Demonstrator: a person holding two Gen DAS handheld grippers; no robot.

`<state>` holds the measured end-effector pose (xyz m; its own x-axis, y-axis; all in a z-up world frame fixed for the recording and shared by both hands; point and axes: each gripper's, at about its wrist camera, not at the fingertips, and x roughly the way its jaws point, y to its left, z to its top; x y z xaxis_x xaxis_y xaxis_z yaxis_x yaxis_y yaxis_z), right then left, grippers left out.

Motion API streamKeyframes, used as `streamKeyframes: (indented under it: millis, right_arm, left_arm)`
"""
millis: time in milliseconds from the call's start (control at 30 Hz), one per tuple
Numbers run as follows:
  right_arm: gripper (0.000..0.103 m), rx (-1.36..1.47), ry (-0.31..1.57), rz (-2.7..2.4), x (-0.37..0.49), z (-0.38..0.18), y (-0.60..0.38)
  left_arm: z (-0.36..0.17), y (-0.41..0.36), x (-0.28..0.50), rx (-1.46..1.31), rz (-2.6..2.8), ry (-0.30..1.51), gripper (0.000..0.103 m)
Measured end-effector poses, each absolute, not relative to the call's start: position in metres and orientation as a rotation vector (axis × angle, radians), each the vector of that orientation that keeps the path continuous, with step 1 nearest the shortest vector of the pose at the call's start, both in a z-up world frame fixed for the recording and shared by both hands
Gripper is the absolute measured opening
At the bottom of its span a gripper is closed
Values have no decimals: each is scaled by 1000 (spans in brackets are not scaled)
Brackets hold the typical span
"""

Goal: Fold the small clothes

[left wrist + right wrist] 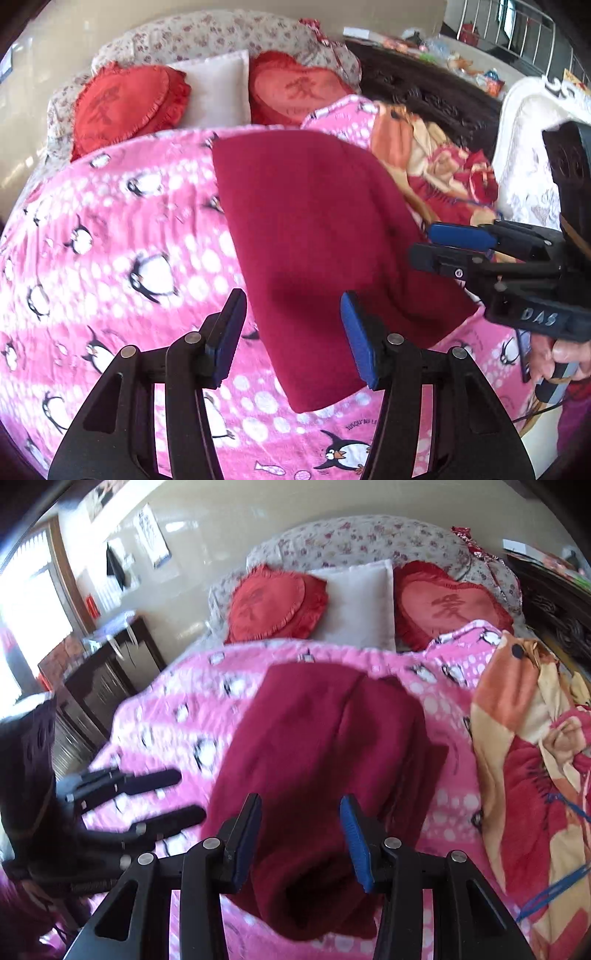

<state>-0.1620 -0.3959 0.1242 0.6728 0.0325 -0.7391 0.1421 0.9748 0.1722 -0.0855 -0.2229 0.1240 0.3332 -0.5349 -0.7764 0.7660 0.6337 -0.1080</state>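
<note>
Blue-padded left gripper [293, 332] stands apart, pads clear of the dark red garment [314, 229] lying folded on the pink penguin blanket [110, 229]; the right gripper [448, 245] hovers narrowly parted beside its edge. From the right wrist, jaws straddle the garment's near end, not pressing.

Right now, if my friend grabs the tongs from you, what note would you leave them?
Left tongs: open, holding nothing, at the near left edge of the red garment.
Right tongs: open, holding nothing, above its near end.
The garment lies folded lengthwise on the pink penguin blanket.
Done: long fold made and let go.
Left: probably fold it across once more, then tidy.
</note>
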Motion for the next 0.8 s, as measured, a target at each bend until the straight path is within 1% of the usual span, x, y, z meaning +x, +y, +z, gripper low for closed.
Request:
streamKeyframes:
  millis: [100, 133, 200, 333, 433, 567, 633, 667, 700, 767, 800]
  right_arm:
    - [42, 241, 910, -165, -175, 86, -407]
    - [42, 281, 939, -173, -179, 72, -414]
    - [42, 388, 930, -150, -188, 60, -425]
    - [42, 497, 820, -139, -207, 82, -441]
    - [42, 549, 744, -114, -205, 99, -450]
    - [42, 513, 762, -149, -171, 101, -453]
    - [36, 536, 789, -129, -154, 92, -458]
    - [26, 534, 805, -118, -145, 88, -459]
    - [14, 511, 812, -124, -142, 85, -457]
    - [9, 418, 817, -139, -139, 93, -449]
    - [8, 374, 813, -149, -139, 98, -448]
  left_arm:
    - [98, -234, -89, 362, -858, 935, 53]
    - [92, -236, -90, 372, -854, 935, 53]
    - [89, -235, -94, 388, -841, 904, 54]
    - [91, -232, -93, 373, -850, 918, 54]
    - [92, -232, -91, 362, -847, 931, 54]
    - [92, -233, -92, 352, -840, 933, 54]
    - [91, -233, -92, 349, -840, 939, 54]
    - [92, -233, -92, 347, -840, 942, 54]
    - [93, -233, -91, 344, -841, 945, 54]
    - [95, -233, -90, 339, -848, 950, 54]
    - [96, -233, -90, 333, -854, 951, 54]
